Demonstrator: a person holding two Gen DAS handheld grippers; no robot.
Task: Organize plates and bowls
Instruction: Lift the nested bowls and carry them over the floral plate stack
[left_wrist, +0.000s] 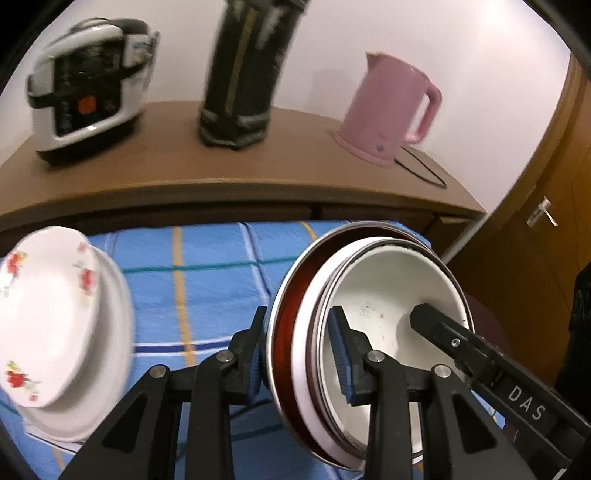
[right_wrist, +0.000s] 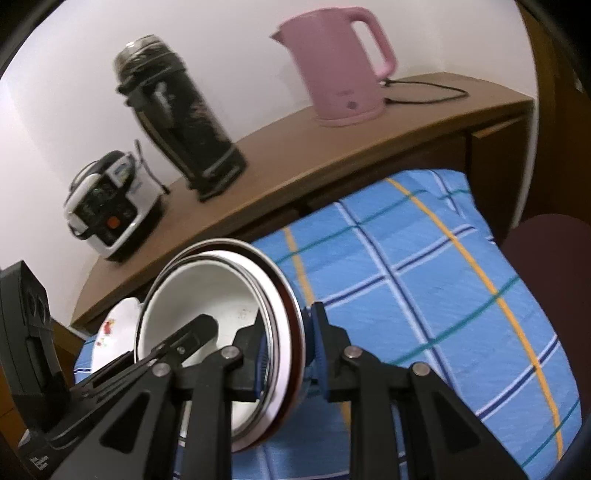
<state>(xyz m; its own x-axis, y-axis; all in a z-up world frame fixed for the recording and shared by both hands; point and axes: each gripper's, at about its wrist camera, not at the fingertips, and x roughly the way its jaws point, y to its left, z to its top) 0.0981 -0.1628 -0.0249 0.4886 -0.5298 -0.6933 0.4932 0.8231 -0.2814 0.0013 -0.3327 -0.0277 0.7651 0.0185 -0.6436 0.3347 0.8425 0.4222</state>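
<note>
A nested stack of bowls (left_wrist: 388, 295) hangs tilted above the blue checked tablecloth (left_wrist: 207, 280): a white bowl innermost, steel-rimmed and white ones around it, a dark red one outermost. My left gripper (left_wrist: 301, 354) is shut on the stack's near rim, one pad inside the white bowl and one outside. My right gripper (right_wrist: 290, 352) is shut on the opposite rim of the bowl stack (right_wrist: 207, 288); its inner finger (left_wrist: 436, 325) shows in the left wrist view. A white floral plate (left_wrist: 48, 314) rests on a larger white plate at the left, and the floral plate (right_wrist: 114, 332) shows behind the stack.
A wooden sideboard (left_wrist: 221, 173) behind the table carries a white rice cooker (left_wrist: 88, 85), a tall dark thermos (left_wrist: 247, 74) and a pink kettle (left_wrist: 388, 107) with its cord. A wooden door (left_wrist: 546, 221) is at the right. A dark maroon chair (right_wrist: 546, 251) stands by the table's edge.
</note>
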